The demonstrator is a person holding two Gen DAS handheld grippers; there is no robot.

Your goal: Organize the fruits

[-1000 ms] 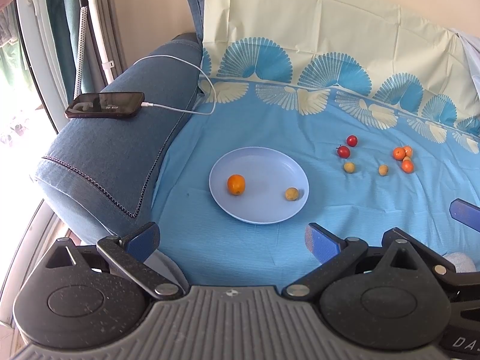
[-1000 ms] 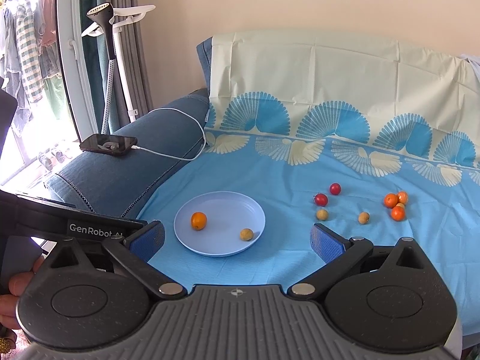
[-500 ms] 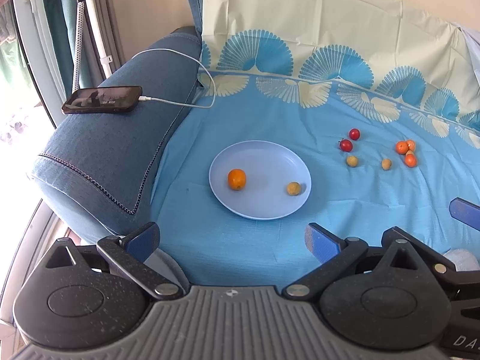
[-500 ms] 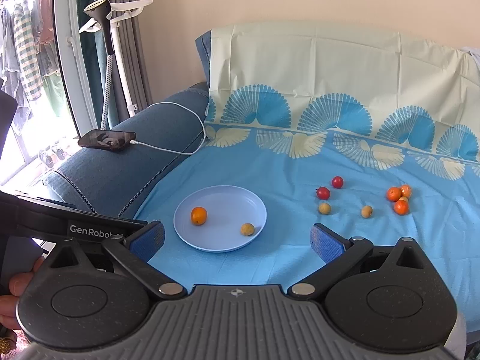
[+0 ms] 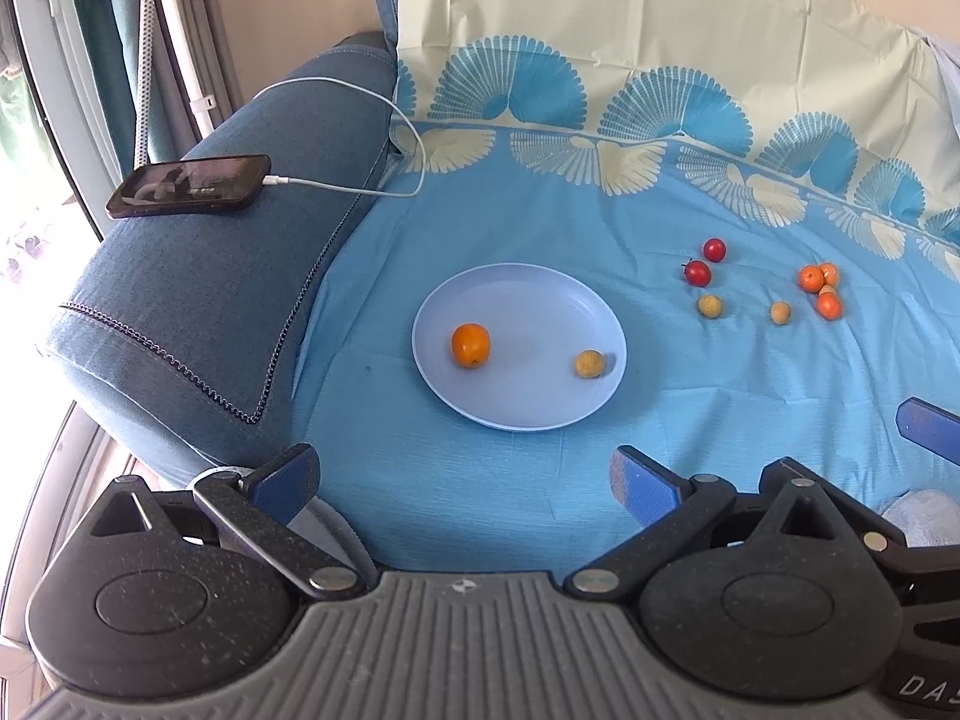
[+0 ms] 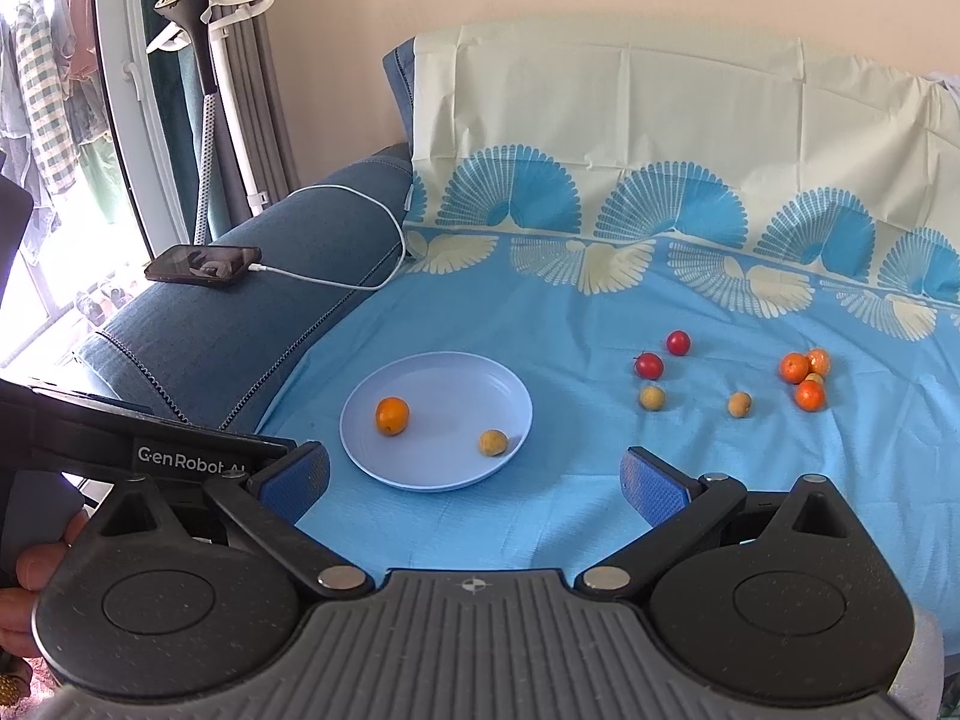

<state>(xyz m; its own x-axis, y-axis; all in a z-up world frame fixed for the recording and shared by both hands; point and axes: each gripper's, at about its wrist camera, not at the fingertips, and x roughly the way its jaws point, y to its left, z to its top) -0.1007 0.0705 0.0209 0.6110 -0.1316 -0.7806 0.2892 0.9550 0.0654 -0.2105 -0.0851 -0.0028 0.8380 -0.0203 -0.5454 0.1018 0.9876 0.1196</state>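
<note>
Both your left tongs point(image 5: 462, 480) and right tongs point(image 6: 474, 480) hang open and empty, near the plate point(image 6: 444, 480), which holds an orange point(image 6: 392, 415) and one tan fruit point(image 6: 493, 442). The other fruits point(image 6: 651, 398) lie loose on the sheet point(image 6: 540, 324) to the right; reach with the right tongs, centre one fruit between the pads, squeeze gently.

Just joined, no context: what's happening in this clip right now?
A person holding two grippers is sorting fruit on a sofa covered with a blue sheet. The plate already holds an orange and a yellowish fruit. Two red fruits, two more yellowish ones and a cluster of oranges lie loose on the sheet to the plate's right. The left gripper and right gripper are both open and empty, short of the fruit.
</note>
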